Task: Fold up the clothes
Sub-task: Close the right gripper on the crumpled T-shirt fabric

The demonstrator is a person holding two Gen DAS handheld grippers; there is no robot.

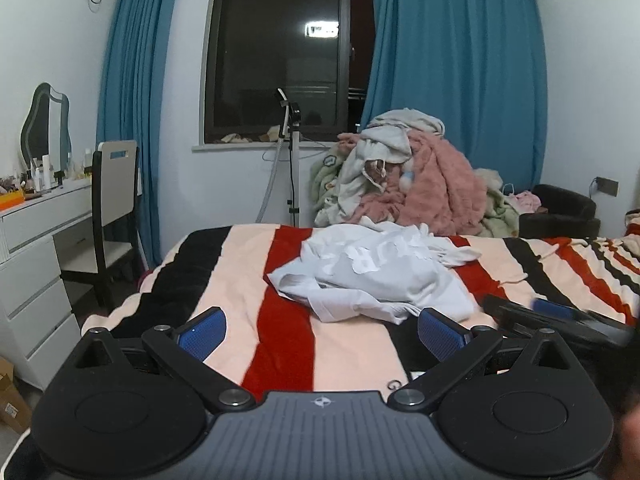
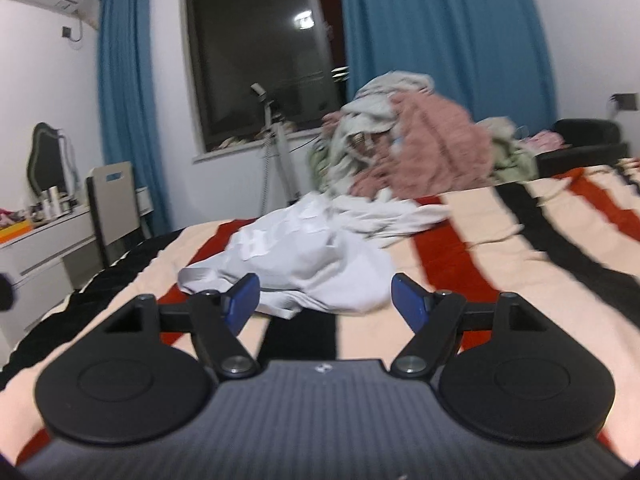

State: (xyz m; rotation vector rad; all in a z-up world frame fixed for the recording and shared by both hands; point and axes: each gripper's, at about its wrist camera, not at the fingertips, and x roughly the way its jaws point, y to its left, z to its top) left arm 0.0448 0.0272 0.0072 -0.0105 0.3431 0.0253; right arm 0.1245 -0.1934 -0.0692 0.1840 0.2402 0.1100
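Note:
A crumpled white garment (image 1: pixel 372 276) with pale lettering lies on the striped red, black and cream blanket (image 1: pixel 240 280). My left gripper (image 1: pixel 320 332) hovers just short of its near edge, blue pads wide apart with nothing between them. In the left wrist view my right gripper (image 1: pixel 554 312) shows as a blurred dark shape low over the blanket, to the right of the garment. In the right wrist view the garment (image 2: pixel 304 256) reaches forward between the fingers of the right gripper (image 2: pixel 326 298). That gripper's jaws stand open and the pads do not press the cloth.
A heap of pink, grey and green clothes (image 1: pixel 420 176) rises at the far side of the bed. A white desk with drawers (image 1: pixel 36 240), a chair (image 1: pixel 116 200) and a tripod stand (image 1: pixel 294 152) stand to the left. A black armchair (image 1: pixel 560 208) sits far right.

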